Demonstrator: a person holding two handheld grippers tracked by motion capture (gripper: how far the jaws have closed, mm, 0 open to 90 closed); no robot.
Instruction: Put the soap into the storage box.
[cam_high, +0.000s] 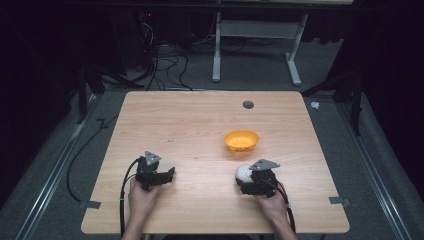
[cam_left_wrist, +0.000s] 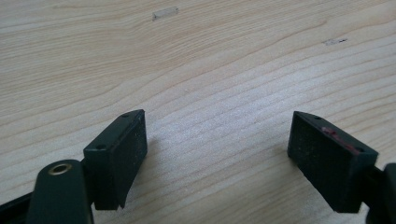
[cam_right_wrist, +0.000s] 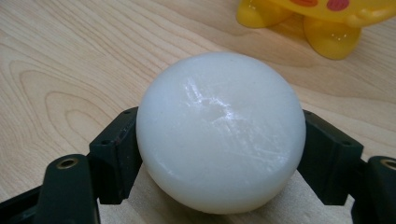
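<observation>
A round white ball (cam_right_wrist: 219, 130) sits between the two black jaws of my right gripper (cam_right_wrist: 222, 154), which press on both its sides. From above, the white ball (cam_high: 243, 172) shows at the front of the right gripper (cam_high: 248, 176), low over the table (cam_high: 200, 125). A yellow bowl (cam_high: 241, 140) on little feet stands just beyond it; its feet (cam_right_wrist: 299, 23) show in the right gripper view. My left gripper (cam_high: 167, 176) rests at the table's front left, open, with bare wood between its pads (cam_left_wrist: 121, 154).
A small grey round cap (cam_high: 248, 104) is set in the table near its far edge. A metal stand and cables lie on the floor behind the table. Tape tabs mark the table's front corners.
</observation>
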